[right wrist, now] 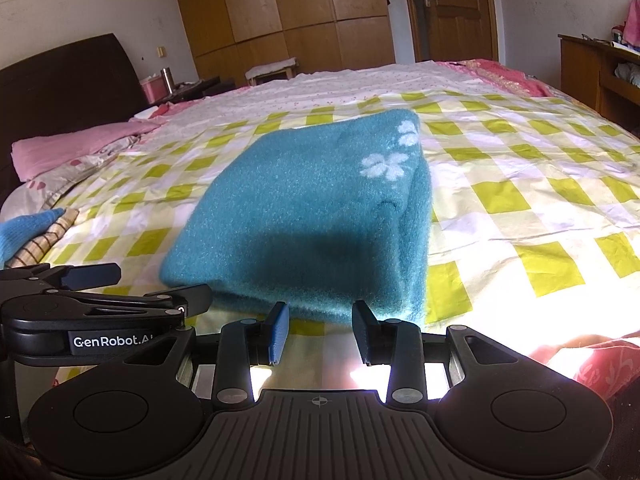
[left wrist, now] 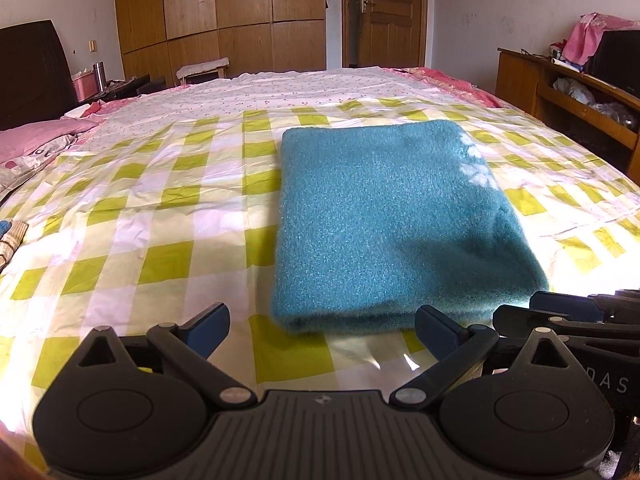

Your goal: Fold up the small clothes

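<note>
A folded teal fleece garment (left wrist: 384,220) lies on the checked bedsheet (left wrist: 160,220) before the left gripper's (left wrist: 322,326) wide-apart jaws.

"GenRobot.AI" on left gripper (right wrist: 116,280) body; partial "DAS" on right gripper (left wrist: 568,312) body.

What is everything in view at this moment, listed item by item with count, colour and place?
Fleece garment: one, teal with white flower prints, folded flat at the bed's middle.
Bed cover: one, white with lime-green checks, under the garment.
Floral sheet: one, white with small prints, beyond the checks.
Pillow: one, pink, by the dark headboard.
Small clothes: a few, blue and brown plaid, at the bed's left edge.
Wardrobe: one, brown wood, far wall.
Door: one, brown, beside the wardrobe.
Shelf unit: one, wooden, right wall.
Left hand-held gripper: black with blue pads, open, empty.
Right hand-held gripper: black with blue pads, partly open, empty, just short of the garment's near edge.
</note>
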`<state>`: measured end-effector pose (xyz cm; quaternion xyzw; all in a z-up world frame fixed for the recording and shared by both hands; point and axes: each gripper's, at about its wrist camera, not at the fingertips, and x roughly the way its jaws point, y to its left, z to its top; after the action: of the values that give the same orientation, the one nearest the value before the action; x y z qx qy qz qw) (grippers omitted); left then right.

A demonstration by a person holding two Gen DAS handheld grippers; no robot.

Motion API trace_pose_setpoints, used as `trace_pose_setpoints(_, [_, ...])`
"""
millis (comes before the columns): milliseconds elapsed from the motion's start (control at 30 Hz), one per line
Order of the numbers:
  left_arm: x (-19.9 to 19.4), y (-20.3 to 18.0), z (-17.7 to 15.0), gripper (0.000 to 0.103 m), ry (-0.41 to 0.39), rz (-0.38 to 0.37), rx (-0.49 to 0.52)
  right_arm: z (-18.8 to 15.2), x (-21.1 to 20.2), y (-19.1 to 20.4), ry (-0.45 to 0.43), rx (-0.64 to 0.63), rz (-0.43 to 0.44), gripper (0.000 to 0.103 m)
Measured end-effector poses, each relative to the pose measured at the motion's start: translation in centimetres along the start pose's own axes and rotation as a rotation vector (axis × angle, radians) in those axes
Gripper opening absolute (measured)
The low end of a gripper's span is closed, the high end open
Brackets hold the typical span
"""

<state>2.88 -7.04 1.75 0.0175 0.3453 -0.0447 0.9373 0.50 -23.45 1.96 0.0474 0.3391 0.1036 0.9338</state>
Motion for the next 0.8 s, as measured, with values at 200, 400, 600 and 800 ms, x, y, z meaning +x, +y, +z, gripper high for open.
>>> trace_pose_setpoints(200, [-0.11,0.01,-0.17,0.103,0.001,-0.001,-0.007,-0.28,-0.14,0.05,-0.003,-0.005,-0.005,0.035])
trace_pose_setpoints(400, [-0.23,-0.01,-0.27,0.103,-0.001,0.000,-0.005,-0.34,-0.17,0.09,-0.003,-0.005,-0.005,0.035])
trace_pose_setpoints(600, [-0.23,-0.05,-0.29,0.101,-0.001,-0.001,-0.006,-0.61,-0.30,0.34,0.001,-0.004,-0.007,0.036])
trace_pose_setpoints(800, [-0.24,-0.07,-0.29,0.100,0.000,-0.002,-0.004,-0.58,-0.26,0.30,0.002,-0.005,-0.008,0.036])
